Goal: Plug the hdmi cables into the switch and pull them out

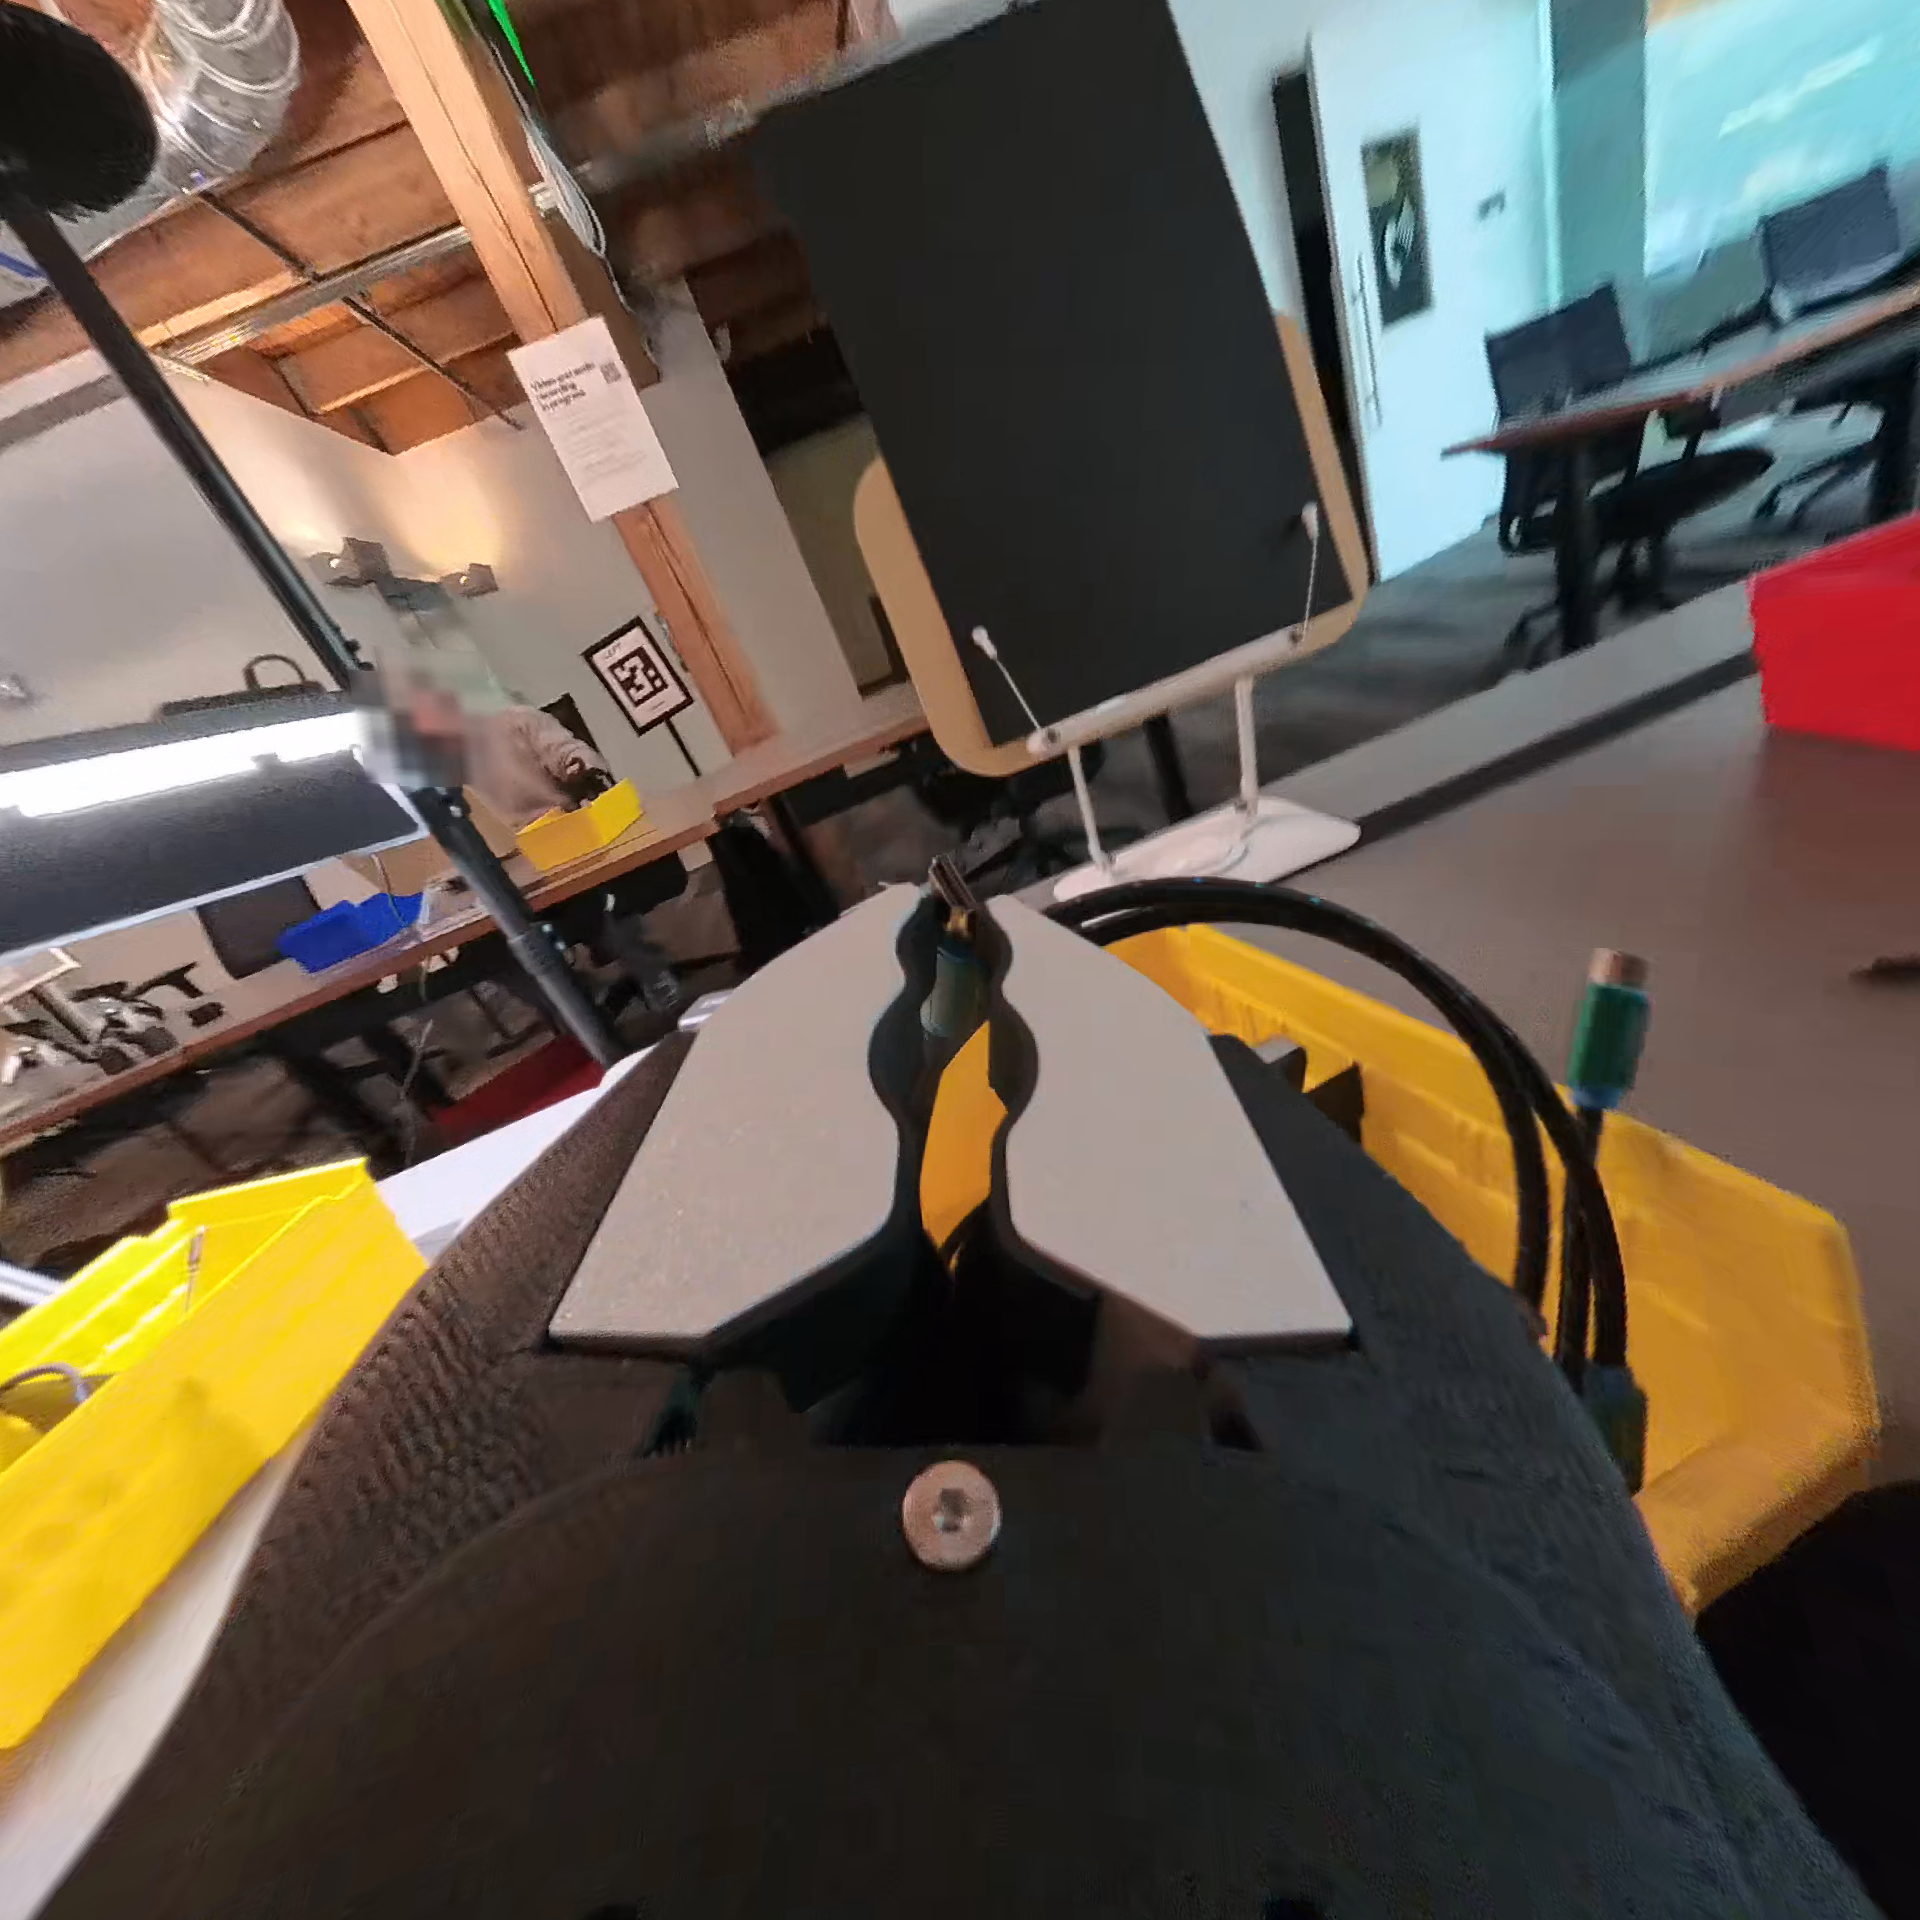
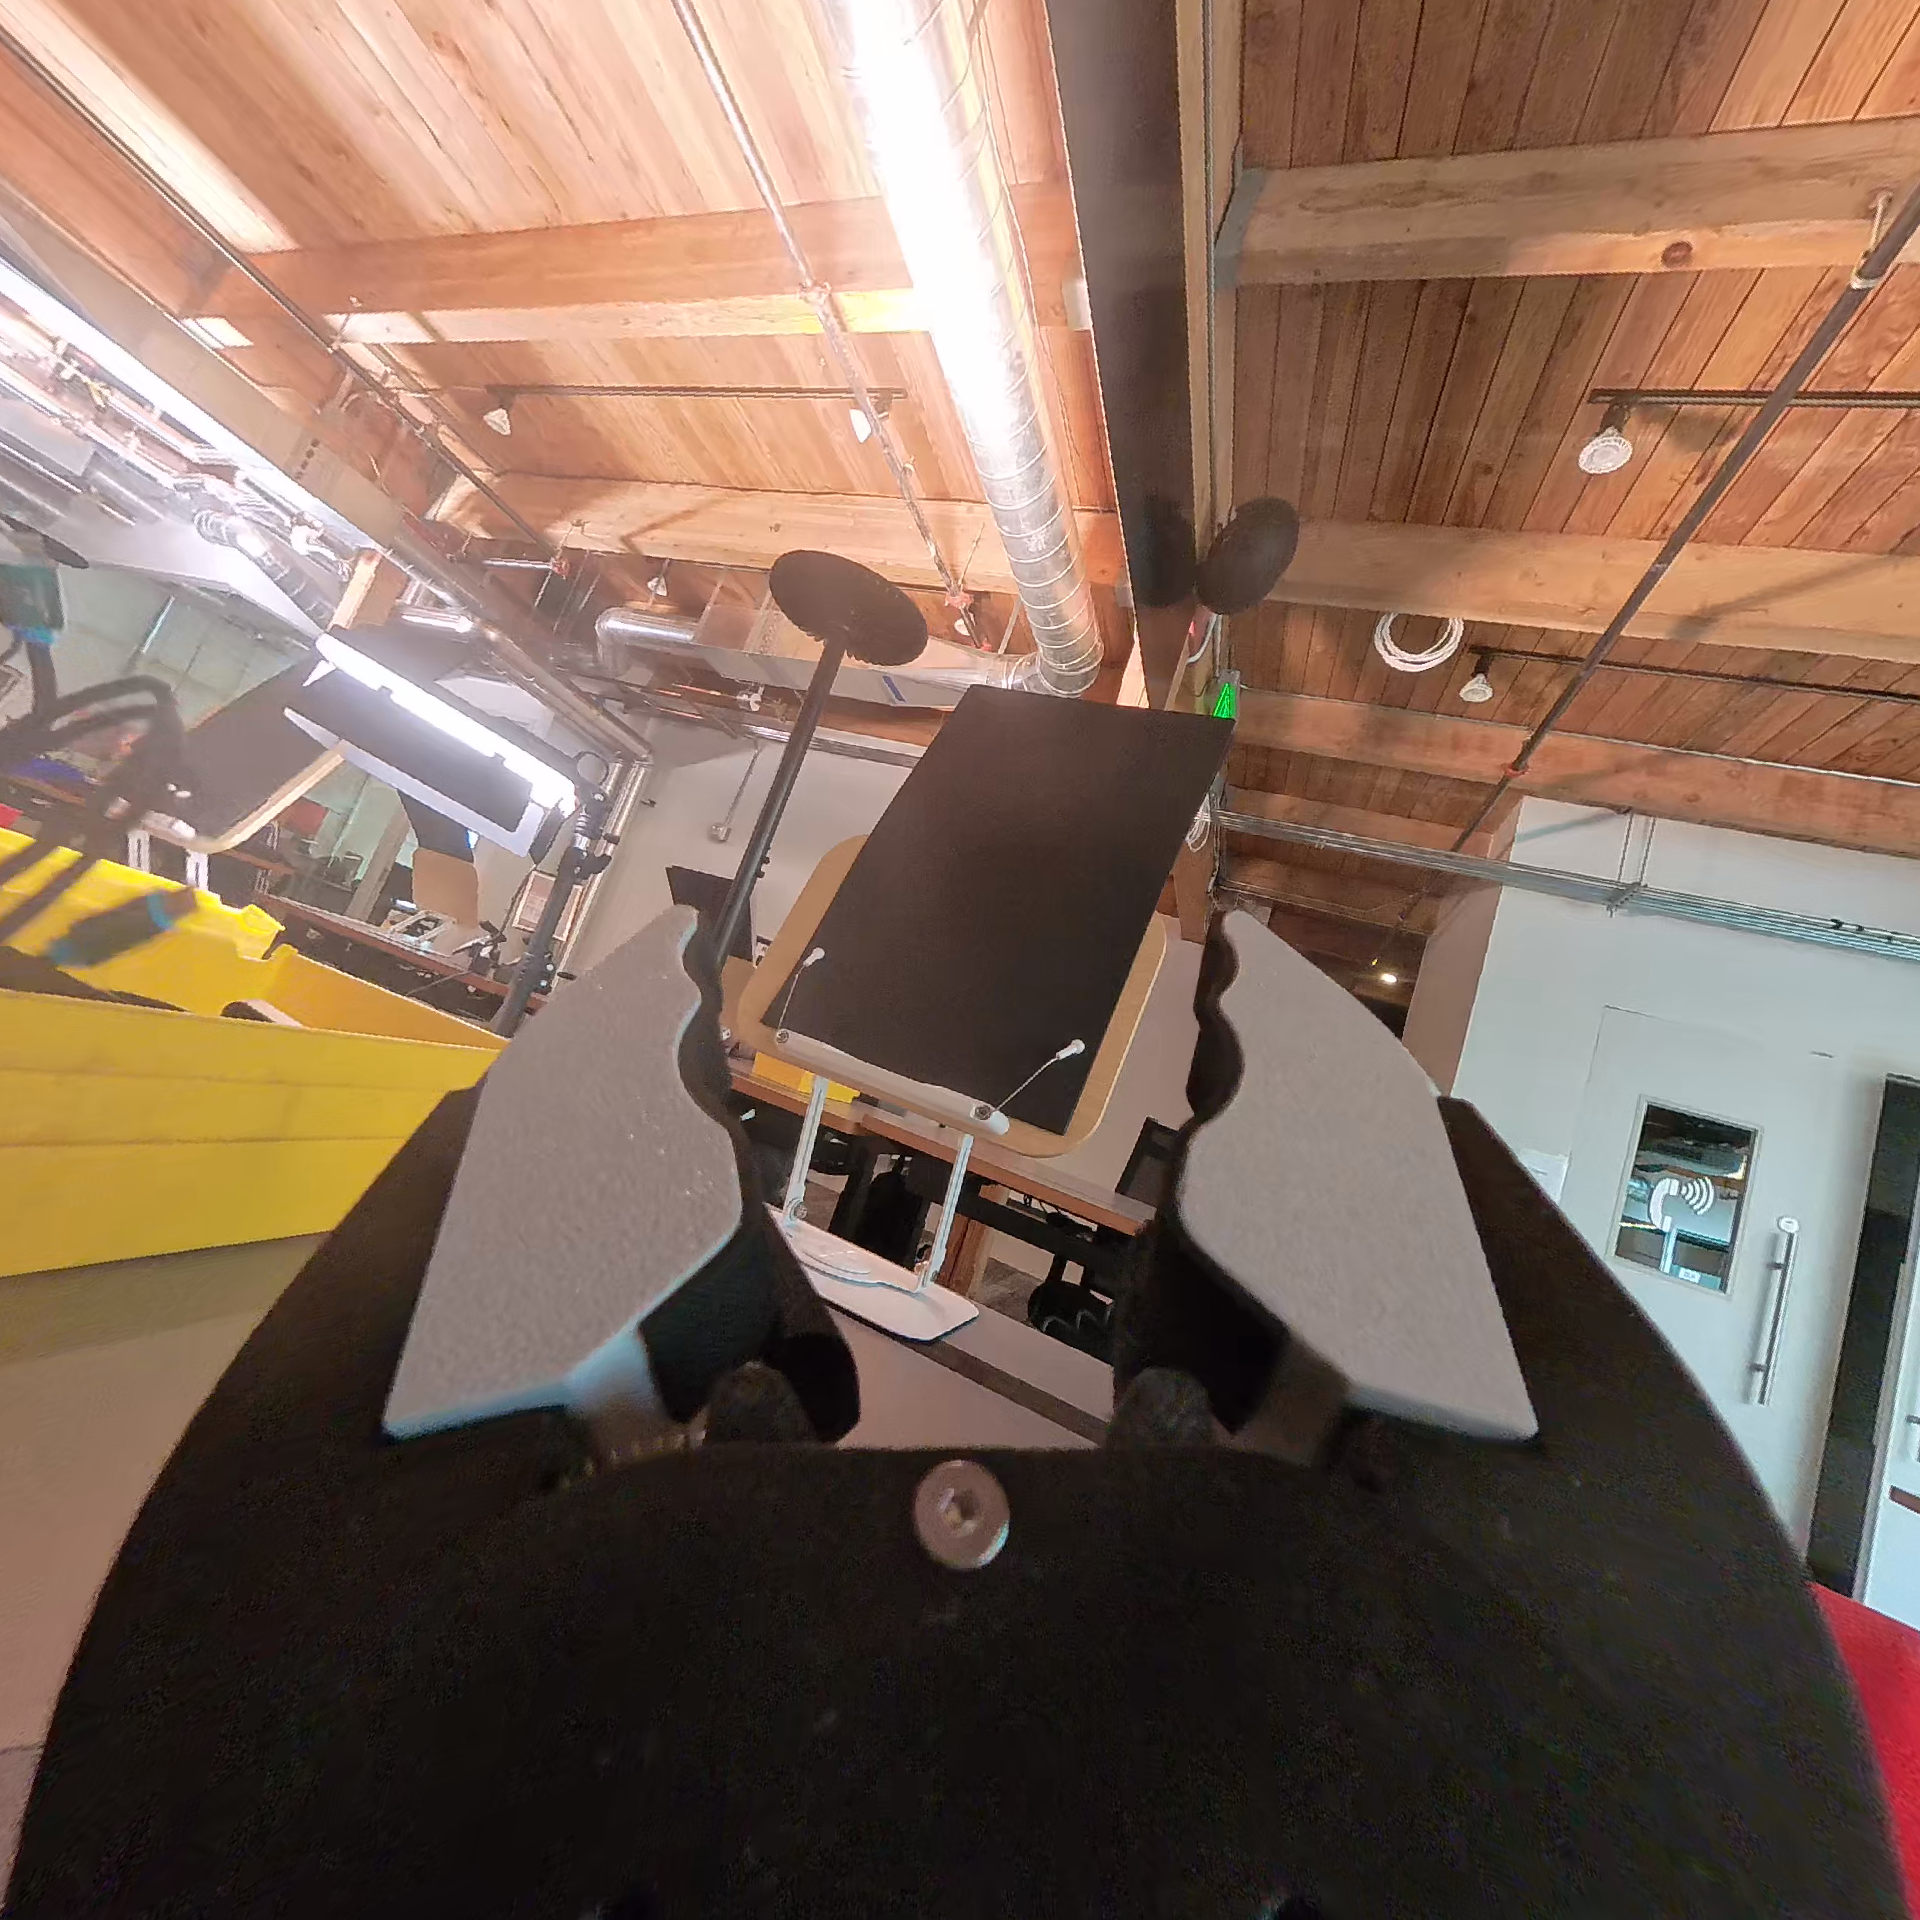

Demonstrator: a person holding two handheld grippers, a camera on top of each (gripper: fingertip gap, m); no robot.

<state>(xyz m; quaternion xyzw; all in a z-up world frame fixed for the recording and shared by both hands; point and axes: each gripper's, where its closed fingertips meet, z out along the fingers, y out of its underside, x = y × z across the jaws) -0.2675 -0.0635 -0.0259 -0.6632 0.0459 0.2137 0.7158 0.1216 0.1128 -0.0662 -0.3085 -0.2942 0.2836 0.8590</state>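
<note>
Left gripper point(image 1: 951, 914) was clamped on an hdmi cable plug point(image 1: 954, 987) over the yellow bin point(image 1: 1714, 1299), right gripper point(image 2: 951, 935) gaped empty; we advised squaring the plug before insertion, switch unseen

Printed notice point(image 1: 592, 416) on wooden post; lettering blurred, unreadable.

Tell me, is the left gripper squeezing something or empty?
Squeezing. The left gripper has its jaws nearly together on a green cable plug; its black tip pokes out in front.

Your left gripper point(image 1: 951, 925) pinches a green-sleeved HDMI plug point(image 1: 954, 987) above the yellow bin point(image 1: 1714, 1268); its black cable point(image 1: 1455, 997) loops right.
</note>
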